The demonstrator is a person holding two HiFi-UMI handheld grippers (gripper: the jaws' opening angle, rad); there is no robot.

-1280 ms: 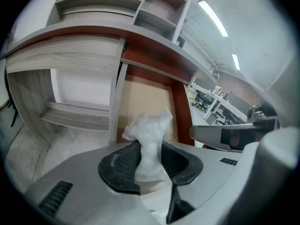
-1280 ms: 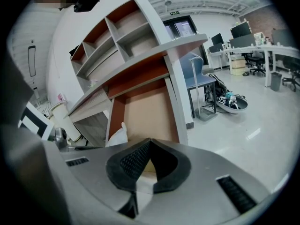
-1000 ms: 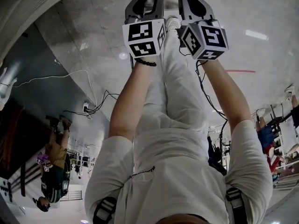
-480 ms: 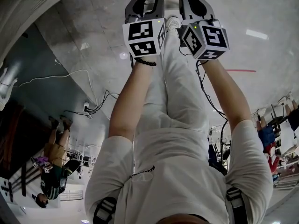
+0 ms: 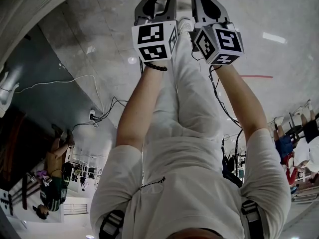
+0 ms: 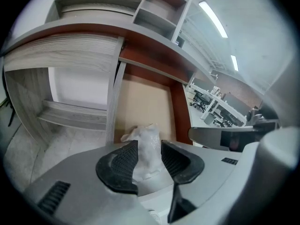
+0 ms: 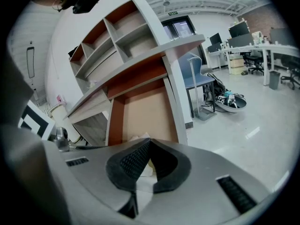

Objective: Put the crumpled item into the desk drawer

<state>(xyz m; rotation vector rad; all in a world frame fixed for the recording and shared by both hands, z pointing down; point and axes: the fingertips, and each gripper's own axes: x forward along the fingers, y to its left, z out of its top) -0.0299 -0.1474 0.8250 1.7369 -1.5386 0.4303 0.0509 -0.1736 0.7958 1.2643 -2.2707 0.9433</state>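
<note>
The crumpled white item (image 6: pixel 148 134) lies on the tan bottom of the open desk drawer (image 6: pixel 143 100). My left gripper (image 6: pixel 149 149) hangs just over it, open, with the item standing in the gap between its dark ribbed pads (image 6: pixel 123 161). My right gripper (image 7: pixel 149 149) is close beside it, shut with its pads together and nothing in them. A white edge of the item (image 7: pixel 142 136) peeks out behind its jaws. In the head view both marker cubes (image 5: pixel 153 40) sit side by side at the top, at arm's length.
The drawer hangs under a curved grey desk top (image 6: pixel 70 46) with open shelf compartments (image 7: pixel 110 41) above it. A blue chair (image 7: pixel 199 78) stands right of the desk. Cables (image 5: pixel 99 113) run over the floor, and people (image 5: pixel 52 183) stand in the background.
Both grippers have stayed where they were. In the head view only the people in the background have shifted.
</note>
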